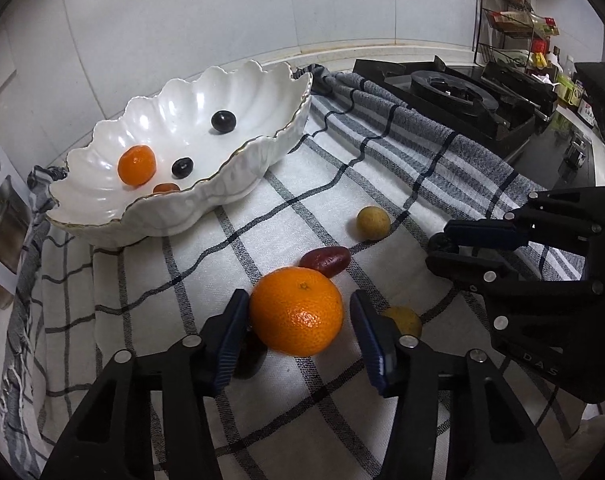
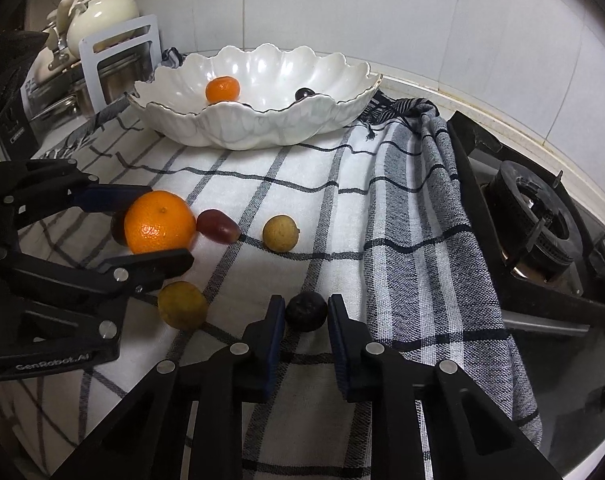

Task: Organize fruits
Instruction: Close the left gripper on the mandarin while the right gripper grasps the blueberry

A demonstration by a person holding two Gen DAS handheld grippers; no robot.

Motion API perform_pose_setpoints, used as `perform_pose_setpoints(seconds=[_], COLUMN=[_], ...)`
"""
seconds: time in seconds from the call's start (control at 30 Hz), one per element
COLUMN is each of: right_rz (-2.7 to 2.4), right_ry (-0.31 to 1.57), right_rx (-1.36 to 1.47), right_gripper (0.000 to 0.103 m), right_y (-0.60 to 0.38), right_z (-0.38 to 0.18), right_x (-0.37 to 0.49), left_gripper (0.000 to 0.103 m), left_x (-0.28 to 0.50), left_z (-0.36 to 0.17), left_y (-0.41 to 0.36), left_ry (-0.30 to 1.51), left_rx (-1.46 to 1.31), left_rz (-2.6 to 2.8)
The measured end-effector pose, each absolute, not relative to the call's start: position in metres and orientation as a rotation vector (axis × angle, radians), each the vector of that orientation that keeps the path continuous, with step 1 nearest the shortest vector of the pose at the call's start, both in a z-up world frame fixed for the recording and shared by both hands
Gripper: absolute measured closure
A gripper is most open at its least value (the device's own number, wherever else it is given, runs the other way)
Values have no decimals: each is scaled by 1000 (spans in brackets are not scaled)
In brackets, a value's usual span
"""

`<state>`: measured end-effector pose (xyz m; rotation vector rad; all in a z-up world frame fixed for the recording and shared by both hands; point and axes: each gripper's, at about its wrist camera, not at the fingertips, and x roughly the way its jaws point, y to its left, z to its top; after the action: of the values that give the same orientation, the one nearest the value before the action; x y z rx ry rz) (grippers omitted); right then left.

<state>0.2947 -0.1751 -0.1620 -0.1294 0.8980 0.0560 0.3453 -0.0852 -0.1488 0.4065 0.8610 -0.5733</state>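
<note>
A large orange (image 1: 296, 311) lies on the checked cloth between the fingers of my left gripper (image 1: 298, 300), which stands open with a small gap at the right pad. My right gripper (image 2: 305, 304) is shut on a small dark fruit (image 2: 306, 311) resting on the cloth. A red oval fruit (image 1: 325, 261) and two yellow-brown round fruits (image 1: 373, 222) (image 1: 404, 320) lie close by. Another dark fruit (image 1: 250, 356) sits half hidden under my left finger. The white scalloped bowl (image 1: 174, 216) at the back holds a small orange (image 1: 136, 165) and two dark fruits (image 1: 223, 121).
A gas stove (image 2: 534, 216) borders the cloth on the right, where the cloth bunches in a thick fold (image 2: 422, 200). Steel pots in a rack (image 2: 102, 72) and a cream jug stand at the back left. A wire spice rack (image 1: 510, 20) is beyond the stove.
</note>
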Motion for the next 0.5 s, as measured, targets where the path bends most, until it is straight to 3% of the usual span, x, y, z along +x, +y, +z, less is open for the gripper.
perform_pose_setpoints(seconds=[0.07, 0.5], right_rz=[57, 62], right_ry=[899, 858], right_rx=[-121, -88], right_gripper=[80, 80], right_y=[-176, -178], right_z=[-162, -143], right_x=[295, 289], left_gripper=[57, 57], left_x=[345, 340], left_z=[-149, -134], left_y=[-85, -79], left_ry=[857, 840], left_rx=[410, 339], left_rz=[-563, -553])
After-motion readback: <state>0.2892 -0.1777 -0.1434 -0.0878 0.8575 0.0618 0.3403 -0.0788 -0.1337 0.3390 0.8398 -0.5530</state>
